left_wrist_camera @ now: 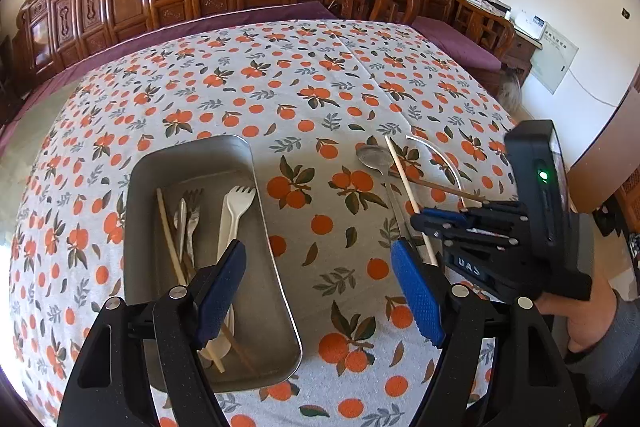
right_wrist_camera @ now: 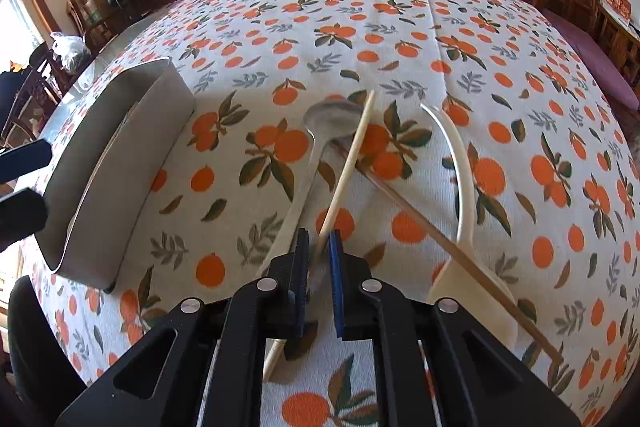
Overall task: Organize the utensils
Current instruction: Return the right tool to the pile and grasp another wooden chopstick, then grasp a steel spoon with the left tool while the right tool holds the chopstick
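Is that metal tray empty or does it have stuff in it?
Not empty. The tray holds a white fork, metal forks and chopsticks.

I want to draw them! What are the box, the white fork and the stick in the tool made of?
The box looks like metal: dull grey with a soft sheen and thin bent walls. The white fork looks like plastic: smooth, matte and cream-white all over. The stick in the right tool is pale and plain, probably bamboo or wood, though light plastic can't be ruled out.
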`<state>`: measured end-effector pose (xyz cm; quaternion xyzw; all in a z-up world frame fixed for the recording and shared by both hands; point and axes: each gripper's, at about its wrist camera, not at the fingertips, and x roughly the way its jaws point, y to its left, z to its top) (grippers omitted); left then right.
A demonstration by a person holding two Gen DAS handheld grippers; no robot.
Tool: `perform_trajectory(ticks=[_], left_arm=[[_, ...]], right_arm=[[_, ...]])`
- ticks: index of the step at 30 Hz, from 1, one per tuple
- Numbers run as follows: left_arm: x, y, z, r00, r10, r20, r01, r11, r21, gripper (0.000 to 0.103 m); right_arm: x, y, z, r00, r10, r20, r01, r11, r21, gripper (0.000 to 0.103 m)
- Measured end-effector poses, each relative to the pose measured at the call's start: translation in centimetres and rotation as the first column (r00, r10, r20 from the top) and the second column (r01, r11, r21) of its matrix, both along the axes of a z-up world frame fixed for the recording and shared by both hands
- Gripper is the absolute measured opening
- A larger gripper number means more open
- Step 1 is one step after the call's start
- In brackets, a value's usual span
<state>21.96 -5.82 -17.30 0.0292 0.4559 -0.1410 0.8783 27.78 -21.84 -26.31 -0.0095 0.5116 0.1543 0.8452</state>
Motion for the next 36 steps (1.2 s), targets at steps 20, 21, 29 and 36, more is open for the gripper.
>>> perform_trajectory(ticks=[20,21,29,36], left_arm=[[4.4,-6.6,-3.5,0.998,-0.038,-0.049,0.039,0.999,0.009,0.067],[4.9,-7.1,-3.9,0.997,-0.044,-0.058,0.044,0.999,0.007,0.064],[7.1,-10.1,-6.5,0.994,-0.053,-0.097,0.059,0.997,0.054,0.045],[7.7,-10.9,-8.0,0.991,-0.045,-0.123,0.061,0.990,0.130,0.032]], right_arm=[[-1.5,-6.5,4.7,0.994,-0.055,0.097,0.050,0.997,0.058,0.006],[-1.6,-6.7,4.9,0.993,-0.055,0.103,0.050,0.997,0.057,0.006],[-2.2,-8.8,5.5,0.990,-0.082,0.115,0.076,0.995,0.062,0.006],[-2.7,-8.7,5.4,0.990,-0.083,0.113,0.075,0.995,0.068,0.006]])
